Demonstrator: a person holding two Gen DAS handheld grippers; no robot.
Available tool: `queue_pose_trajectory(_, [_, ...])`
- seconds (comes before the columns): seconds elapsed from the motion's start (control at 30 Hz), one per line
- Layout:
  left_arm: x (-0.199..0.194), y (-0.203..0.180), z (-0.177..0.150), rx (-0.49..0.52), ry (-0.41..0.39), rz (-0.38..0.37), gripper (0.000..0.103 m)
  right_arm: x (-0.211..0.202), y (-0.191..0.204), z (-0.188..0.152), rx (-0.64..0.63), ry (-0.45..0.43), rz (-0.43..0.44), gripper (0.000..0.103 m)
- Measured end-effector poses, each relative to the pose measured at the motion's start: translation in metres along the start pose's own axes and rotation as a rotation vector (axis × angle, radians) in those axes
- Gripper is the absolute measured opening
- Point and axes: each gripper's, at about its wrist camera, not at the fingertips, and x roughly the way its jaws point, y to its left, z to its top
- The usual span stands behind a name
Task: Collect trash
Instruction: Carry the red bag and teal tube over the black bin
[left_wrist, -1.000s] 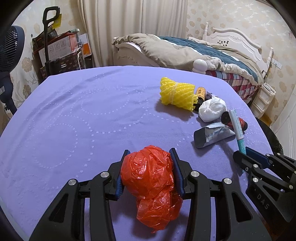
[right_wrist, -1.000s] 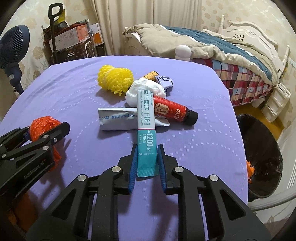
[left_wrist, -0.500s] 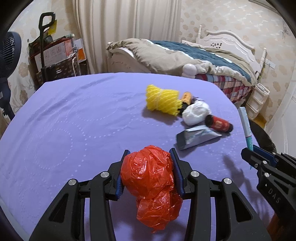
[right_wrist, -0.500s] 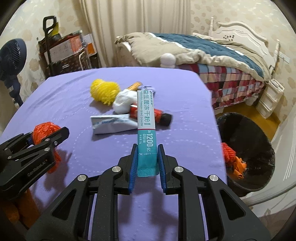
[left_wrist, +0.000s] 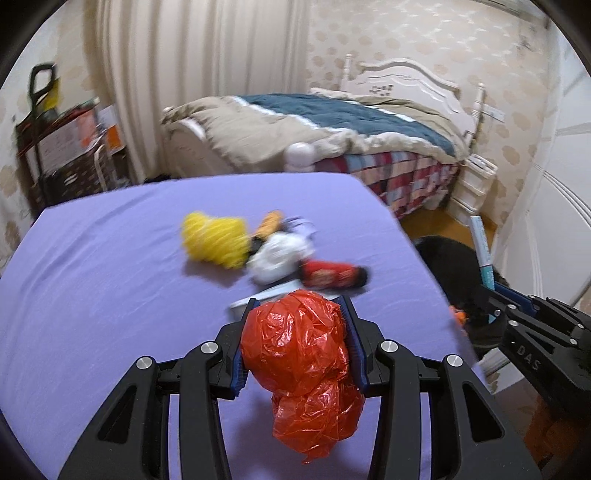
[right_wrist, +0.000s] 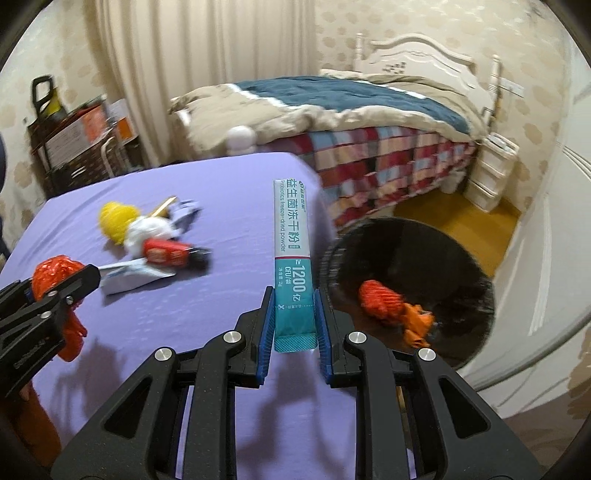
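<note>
My left gripper (left_wrist: 297, 314) is shut on a crumpled red plastic bag (left_wrist: 299, 354), held above the purple table (left_wrist: 110, 295); the bag's lower half hangs below the jaws. My right gripper (right_wrist: 294, 299) is shut on a long teal and white powder sachet (right_wrist: 291, 236) that sticks up and forward, near the table's right edge. A black bin (right_wrist: 410, 266) stands on the floor right of the table with orange trash (right_wrist: 380, 299) inside. On the table lie a yellow foam net (left_wrist: 214, 240), a white crumpled wad (left_wrist: 277, 258), a red tube (left_wrist: 328, 273) and a silver pouch (right_wrist: 133, 277).
A bed (right_wrist: 351, 110) with a beige and blue quilt stands behind the table. A white drawer unit (right_wrist: 495, 166) is by the bed's far side. Boxes and a cart (left_wrist: 66, 147) stand at the back left. A white door or wall (right_wrist: 546, 258) rises right of the bin.
Both grippers have swung to the right and risen a little with their loads. The bin has come into view under the right gripper, and the trash pile has slid left in both views.
</note>
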Motion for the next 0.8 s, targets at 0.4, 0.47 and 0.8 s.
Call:
queue_pose_trajectory(0.4, [0.031, -0.093, 0.033, 0.146, -0.025, -0.111, 0.043, 0.019, -0.077, 0.006, 0.113, 0.006, -0.100, 0.020])
queue_pose_trajectory(0.47, [0.039, -0.107, 0.037, 0.163, -0.021, -0.126, 0.043, 0.023, -0.086, 0.006, 0.127, 0.009, -0.109, 0.020])
queue_pose_trajectory(0.8, [0.081, -0.158, 0.046, 0.235, 0.014, -0.145, 0.043, 0.047, -0.129, 0.006, 0.194, 0.038, -0.143, 0.020])
